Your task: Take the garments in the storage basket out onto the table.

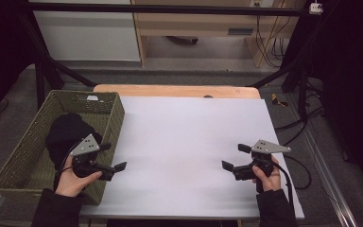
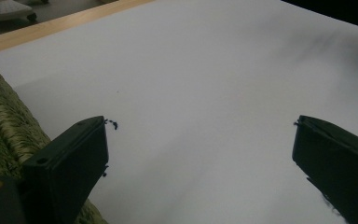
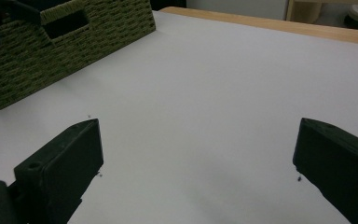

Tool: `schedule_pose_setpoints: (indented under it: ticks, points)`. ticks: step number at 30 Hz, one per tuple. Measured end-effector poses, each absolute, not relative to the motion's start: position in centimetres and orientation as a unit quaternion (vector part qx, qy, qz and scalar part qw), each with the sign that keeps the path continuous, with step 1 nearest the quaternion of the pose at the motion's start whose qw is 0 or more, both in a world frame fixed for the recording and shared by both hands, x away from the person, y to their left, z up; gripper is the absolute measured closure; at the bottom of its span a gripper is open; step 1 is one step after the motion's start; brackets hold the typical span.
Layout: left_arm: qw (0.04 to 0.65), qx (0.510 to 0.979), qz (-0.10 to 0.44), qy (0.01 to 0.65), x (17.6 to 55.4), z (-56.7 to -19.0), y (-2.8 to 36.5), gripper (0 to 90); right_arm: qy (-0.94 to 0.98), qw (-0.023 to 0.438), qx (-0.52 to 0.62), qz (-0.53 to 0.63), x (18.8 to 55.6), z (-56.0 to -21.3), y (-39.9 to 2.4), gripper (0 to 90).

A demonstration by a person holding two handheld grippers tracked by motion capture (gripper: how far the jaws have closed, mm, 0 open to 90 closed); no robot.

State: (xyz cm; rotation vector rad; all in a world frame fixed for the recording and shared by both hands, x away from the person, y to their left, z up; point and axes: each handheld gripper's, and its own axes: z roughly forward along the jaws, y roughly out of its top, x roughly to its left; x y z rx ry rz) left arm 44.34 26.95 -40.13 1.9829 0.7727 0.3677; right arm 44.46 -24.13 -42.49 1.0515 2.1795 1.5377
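Note:
My left gripper is held in a hand at the near right corner of an olive woven basket. Its jaws stand wide apart, point toward the table's middle and hold nothing. A black bundle of cloth lies inside the basket, just behind that gripper. My right gripper hovers over the right part of the white sheet, open and empty, its jaws pointing left. In the left gripper view the left gripper frames bare white sheet, with the basket beside its left jaw. The right gripper also frames bare sheet, with the basket farther off.
The white sheet covers a wooden table whose far edge shows as a tan strip. Black frame bars stand at the back left and right. Cables trail off the table's right side.

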Motion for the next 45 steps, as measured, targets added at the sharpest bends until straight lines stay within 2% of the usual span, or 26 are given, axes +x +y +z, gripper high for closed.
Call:
schedule_pose_setpoints:
  ticks: [45]
  points:
    - [0.487, 0.791, 0.166, 0.331, 44.2, -38.9, 27.8, 0.3, 0.752, 0.136, 0.363, 0.534, 44.5, -42.5, -24.2, 1.9]
